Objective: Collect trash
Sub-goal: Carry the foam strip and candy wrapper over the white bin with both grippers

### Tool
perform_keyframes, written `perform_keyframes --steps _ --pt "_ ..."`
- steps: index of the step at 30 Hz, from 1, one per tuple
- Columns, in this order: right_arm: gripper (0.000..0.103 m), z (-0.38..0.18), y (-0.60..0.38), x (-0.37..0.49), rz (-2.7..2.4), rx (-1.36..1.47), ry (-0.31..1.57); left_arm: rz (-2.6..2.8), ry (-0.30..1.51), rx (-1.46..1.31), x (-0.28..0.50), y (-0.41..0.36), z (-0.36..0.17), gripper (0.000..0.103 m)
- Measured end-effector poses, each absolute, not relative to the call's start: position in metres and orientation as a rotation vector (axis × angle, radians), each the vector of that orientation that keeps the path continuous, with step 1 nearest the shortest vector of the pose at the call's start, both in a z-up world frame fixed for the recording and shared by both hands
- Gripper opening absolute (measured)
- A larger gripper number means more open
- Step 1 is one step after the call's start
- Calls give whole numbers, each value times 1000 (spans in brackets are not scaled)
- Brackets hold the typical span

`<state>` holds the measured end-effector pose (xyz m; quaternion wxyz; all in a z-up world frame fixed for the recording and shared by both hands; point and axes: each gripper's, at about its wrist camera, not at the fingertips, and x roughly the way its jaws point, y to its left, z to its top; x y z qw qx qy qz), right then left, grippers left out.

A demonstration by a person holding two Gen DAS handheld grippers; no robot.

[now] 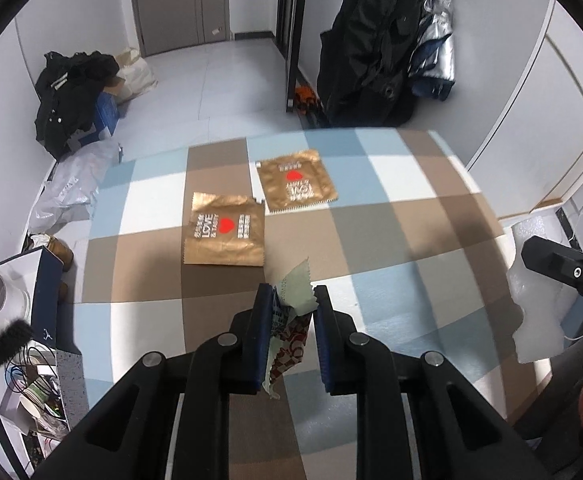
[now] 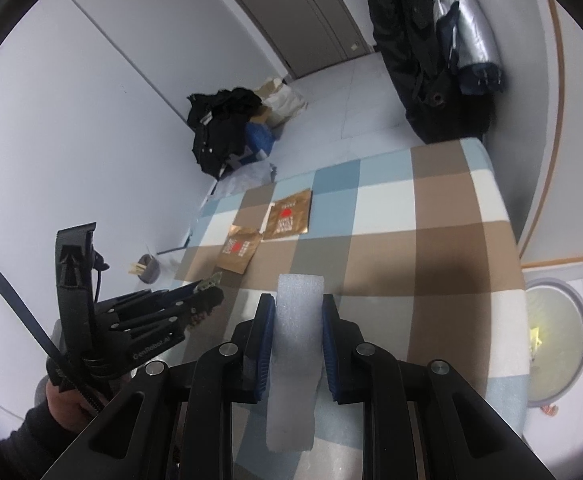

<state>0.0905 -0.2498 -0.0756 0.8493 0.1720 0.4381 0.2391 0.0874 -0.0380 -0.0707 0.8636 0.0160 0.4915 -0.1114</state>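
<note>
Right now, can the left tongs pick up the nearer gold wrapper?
Probably not yet: the left tongs are already shut on a crumpled green wrapper. The path to the nearer gold wrapper on the checkered cloth looks unobstructed.

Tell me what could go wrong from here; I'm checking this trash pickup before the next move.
1. The left tongs pinch the crumpled wrappers by one side only, so loose flaps could slip out in transit.
2. The foam strip in the right tongs hangs long beyond the grip and might snag or bend free.
3. Both tongs are full, yet two gold packets remain on the checked cloth; grabbing them now risks dropping something.
</note>
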Motion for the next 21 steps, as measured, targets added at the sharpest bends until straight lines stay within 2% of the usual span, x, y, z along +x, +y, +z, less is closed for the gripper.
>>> perform_keyframes --steps 14,21 --pt "21 -27 -277 51 460 393 793 -293 892 -15 60 -56 1 16" --pt "21 7 -298 29 459 393 706 -349 801 16 51 -89 37 16"
